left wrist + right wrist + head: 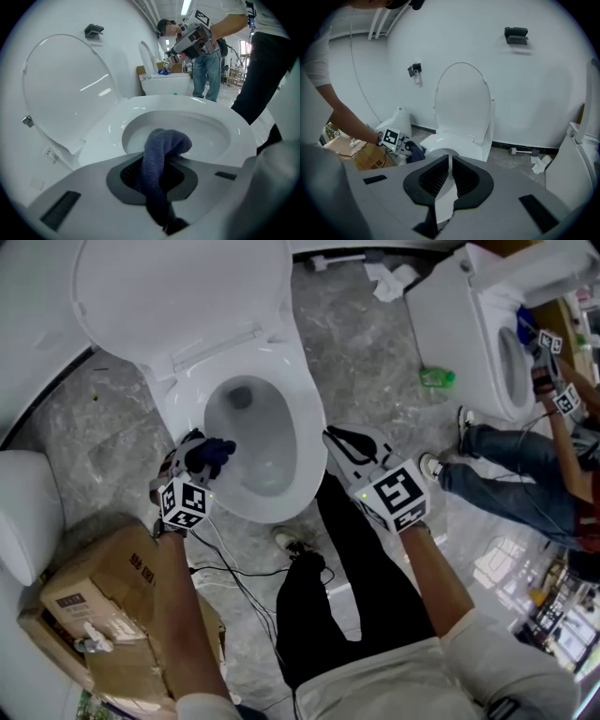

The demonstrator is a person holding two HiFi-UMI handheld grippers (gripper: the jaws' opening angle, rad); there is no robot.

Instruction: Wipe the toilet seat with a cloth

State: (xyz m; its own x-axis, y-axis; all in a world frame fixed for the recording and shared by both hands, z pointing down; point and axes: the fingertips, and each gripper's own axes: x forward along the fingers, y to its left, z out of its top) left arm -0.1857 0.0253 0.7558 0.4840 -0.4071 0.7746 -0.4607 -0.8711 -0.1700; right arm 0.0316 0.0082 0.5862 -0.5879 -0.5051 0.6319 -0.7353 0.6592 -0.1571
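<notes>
The white toilet seat [306, 432] rings the bowl, with the lid [178, 287] raised behind it. My left gripper [199, 457] is at the seat's front left rim, shut on a dark blue cloth [217, 452]. In the left gripper view the cloth [161, 152] bulges out between the jaws and lies against the seat [187, 105]. My right gripper [336, 440] hovers just off the seat's right edge. Its jaws are shut, with nothing between them and only a thin slit showing in the right gripper view [449, 172]. That view also shows the left gripper [404, 146] and the lid [461, 98].
A cardboard box [94, 606] sits at the lower left, with cables [234, 577] trailing over the floor by my feet. A second toilet [473, 334] stands at the upper right with another person [525, 474] working at it. A green object [437, 378] and crumpled paper [389, 279] lie on the floor.
</notes>
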